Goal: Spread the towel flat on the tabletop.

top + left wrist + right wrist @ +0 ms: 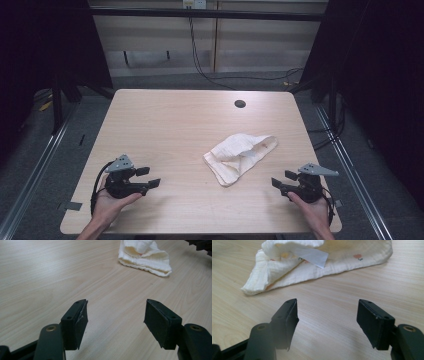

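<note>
Near the table's front edge, the left gripper (148,177) and the right gripper (278,179) rest on the wood, each with its jaws spread wide and nothing between them. Bare tabletop lies ahead of both. Between them, a little farther in, sits the crumpled cream cloth (239,157), well apart from either gripper, a white label (310,255) showing on its folds. Wide clear wood surrounds it up to the table (165,115) edges. Both hands (112,204) cup their grippers from below, jaws pointing inward.
</note>
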Demonstrator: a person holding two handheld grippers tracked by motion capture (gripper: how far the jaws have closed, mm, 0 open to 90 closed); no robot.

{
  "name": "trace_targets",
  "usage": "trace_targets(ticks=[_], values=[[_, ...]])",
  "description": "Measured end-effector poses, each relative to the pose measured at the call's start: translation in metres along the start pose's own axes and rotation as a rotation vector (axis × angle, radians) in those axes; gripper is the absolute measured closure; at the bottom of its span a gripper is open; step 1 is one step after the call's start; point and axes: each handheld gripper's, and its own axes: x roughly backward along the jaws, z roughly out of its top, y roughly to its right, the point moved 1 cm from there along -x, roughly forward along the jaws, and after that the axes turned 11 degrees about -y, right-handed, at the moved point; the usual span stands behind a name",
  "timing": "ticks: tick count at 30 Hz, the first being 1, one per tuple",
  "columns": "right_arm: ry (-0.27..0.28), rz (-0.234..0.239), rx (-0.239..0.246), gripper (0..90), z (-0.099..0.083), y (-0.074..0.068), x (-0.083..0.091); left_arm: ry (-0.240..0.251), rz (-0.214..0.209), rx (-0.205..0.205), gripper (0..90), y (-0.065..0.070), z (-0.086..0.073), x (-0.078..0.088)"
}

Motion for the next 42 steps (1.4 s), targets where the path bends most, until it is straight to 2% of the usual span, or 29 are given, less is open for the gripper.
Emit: trace_targets(ticks=[2, 6, 8, 10, 12, 13, 16, 18, 20, 21, 22, 23, 24, 25, 28, 29, 34, 37, 40, 42], values=[[-0.001, 0.018, 0.01, 33.5, 0.0, 0.0, 0.0, -0.008, -0.002, -0.007, 34.8, 0.002, 0.001, -0.002], [0.009, 0.014, 0.012, 36.0, 0.001, 0.0, 0.0, -0.02, 0.003, -0.011, 34.0, 0.003, 0.002, -0.005], [0.024, -0.022, 0.04, 34.5, 0.001, -0.003, 0.0, -0.018, 0.001, -0.011, 33.9, 0.003, 0.002, -0.005], [0.025, -0.029, 0.054, 33.7, 0.001, -0.004, 0.0, -0.01, -0.004, -0.01, 32.0, 0.004, 0.001, -0.004], [0.0, -0.048, 0.075, 33.9, 0.0, -0.005, -0.002, -0.007, -0.01, -0.007, 30.8, 0.004, 0.001, -0.002], [-0.021, -0.003, 0.081, 37.5, 0.001, -0.006, -0.004, -0.006, -0.007, -0.009, 30.3, 0.005, 0.001, -0.001], [-0.012, 0.011, 0.098, 39.4, 0.003, -0.011, -0.003, -0.007, -0.009, -0.018, 29.9, 0.005, 0.0, 0.0], [0.025, 0.068, 0.101, 39.3, 0.008, -0.018, -0.001, -0.01, -0.01, -0.023, 29.9, 0.007, 0.0, 0.0], [0.008, 0.085, 0.109, 39.2, 0.01, -0.02, -0.002, -0.007, -0.014, -0.03, 29.9, 0.008, 0.0, 0.001], [-0.025, 0.112, 0.126, 39.0, 0.012, -0.021, -0.005, -0.019, -0.011, -0.047, 30.2, 0.009, -0.001, 0.0], [-0.025, 0.112, 0.126, 39.0, 0.012, -0.021, -0.005, -0.019, -0.011, -0.047, 30.5, 0.009, -0.001, 0.0], [-0.053, 0.131, 0.138, 38.9, 0.015, -0.022, -0.005, -0.021, -0.013, -0.048, 30.6, 0.009, -0.001, 0.0], [-0.053, 0.131, 0.138, 38.9, 0.015, -0.022, -0.005, -0.022, -0.012, -0.047, 30.6, 0.009, -0.001, -0.001], [-0.053, 0.156, 0.146, 39.1, 0.02, -0.023, -0.003, -0.023, -0.012, -0.05, 30.6, 0.008, 0.0, -0.001], [-0.035, 0.169, 0.142, 39.7, 0.026, -0.021, 0.0, -0.023, -0.009, -0.05, 30.6, 0.008, 0.0, -0.001], [-0.02, 0.175, 0.135, 39.8, 0.033, -0.017, 0.0, -0.028, -0.004, -0.054, 30.6, 0.008, 0.0, -0.001], [0.003, 0.166, 0.126, 41.1, 0.045, -0.013, -0.002, -0.034, 0.001, -0.058, 30.5, 0.008, 0.0, -0.003], [0.018, 0.175, 0.157, 41.8, 0.06, -0.019, -0.003, -0.035, 0.0, -0.058, 30.1, 0.009, 0.0, -0.004], [0.022, 0.185, 0.164, 42.2, 0.068, -0.019, -0.008, -0.031, 0.004, -0.065, 30.2, 0.008, 0.0, -0.002], [-0.001, 0.179, 0.191, 42.0, 0.075, -0.018, -0.019, -0.015, 0.007, -0.065, 31.8, 0.008, 0.0, -0.001]])
